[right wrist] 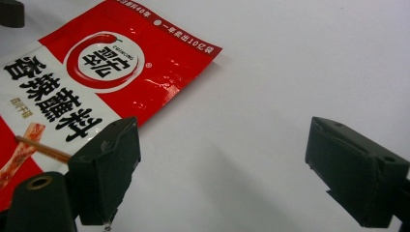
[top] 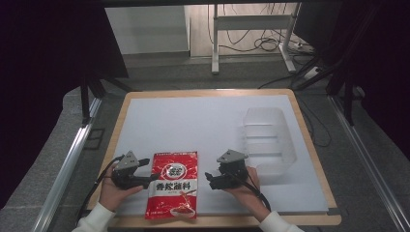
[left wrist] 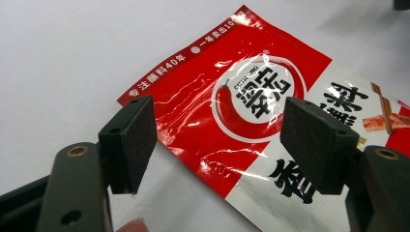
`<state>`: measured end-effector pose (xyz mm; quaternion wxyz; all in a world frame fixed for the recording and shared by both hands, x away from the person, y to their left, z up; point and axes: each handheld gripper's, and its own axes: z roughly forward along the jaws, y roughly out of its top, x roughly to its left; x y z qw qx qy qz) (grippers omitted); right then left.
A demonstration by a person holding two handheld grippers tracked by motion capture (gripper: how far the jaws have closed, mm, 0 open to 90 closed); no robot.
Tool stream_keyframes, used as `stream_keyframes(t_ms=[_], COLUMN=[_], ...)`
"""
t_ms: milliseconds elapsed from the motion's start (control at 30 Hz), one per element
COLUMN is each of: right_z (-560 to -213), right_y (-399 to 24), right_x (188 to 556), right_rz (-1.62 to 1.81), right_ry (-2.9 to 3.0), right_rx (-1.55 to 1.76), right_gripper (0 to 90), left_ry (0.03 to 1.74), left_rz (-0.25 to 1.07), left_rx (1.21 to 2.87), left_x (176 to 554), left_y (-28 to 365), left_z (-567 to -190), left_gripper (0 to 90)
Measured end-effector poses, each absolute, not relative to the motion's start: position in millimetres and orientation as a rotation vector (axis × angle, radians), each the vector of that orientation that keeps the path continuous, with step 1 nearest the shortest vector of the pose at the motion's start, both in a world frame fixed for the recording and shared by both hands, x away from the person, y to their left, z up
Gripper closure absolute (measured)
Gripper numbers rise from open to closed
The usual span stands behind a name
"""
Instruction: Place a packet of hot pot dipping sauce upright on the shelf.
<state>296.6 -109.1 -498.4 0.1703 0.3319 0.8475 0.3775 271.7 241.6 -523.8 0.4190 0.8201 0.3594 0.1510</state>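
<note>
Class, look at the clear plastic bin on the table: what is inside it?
The clear bin looks empty; its see-through walls show the white table cover beneath. Nothing is seen inside, though glare blurs its floor.

High view looks down; both gripper views closely share the red packet

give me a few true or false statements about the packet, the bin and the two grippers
1. The red seasoning packet lies flat on the white table. True.
2. The left gripper is clamped on the packet. False: it is open, its fingers apart.
3. The clear plastic bin holds the packet. False: the packet lies outside it, between the grippers.
4. The right gripper is open. True.
5. The bin sits on the person's right. True.
</note>
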Motion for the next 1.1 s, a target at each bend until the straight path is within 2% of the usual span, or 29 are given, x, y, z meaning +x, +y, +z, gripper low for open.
stream_keyframes(t_ms=[233, 300, 667, 833, 1100], right_z=[-487.0, -483.3, -462.9, -454.6, -452.2], right_y=[-120.4, -122.2, -89.6, -81.6, -50.3], right_x=[298.0, 299.3, 289.3, 303.7, 346.5], right_rz=[1.087, 1.105, 1.067, 1.051, 0.931], right_ry=[2.458, 2.479, 2.537, 2.595, 2.766], right_rx=[0.910, 0.908, 0.751, 0.731, 0.720], right_gripper=[15.6, 18.6, 20.2, 20.1, 18.9], left_ry=[0.905, 0.902, 0.900, 0.904, 0.890], left_rz=[0.378, 0.381, 0.395, 0.386, 0.393], left_rx=[2.075, 2.077, 2.071, 2.076, 2.070], left_x=[268.6, 267.1, 258.6, 261.4, 256.9], left_y=[240.6, 241.5, 244.1, 244.3, 246.4], left_z=[-526.7, -527.3, -526.2, -526.8, -523.9], left_gripper=[28.8, 28.8, 28.8, 28.8, 28.8])
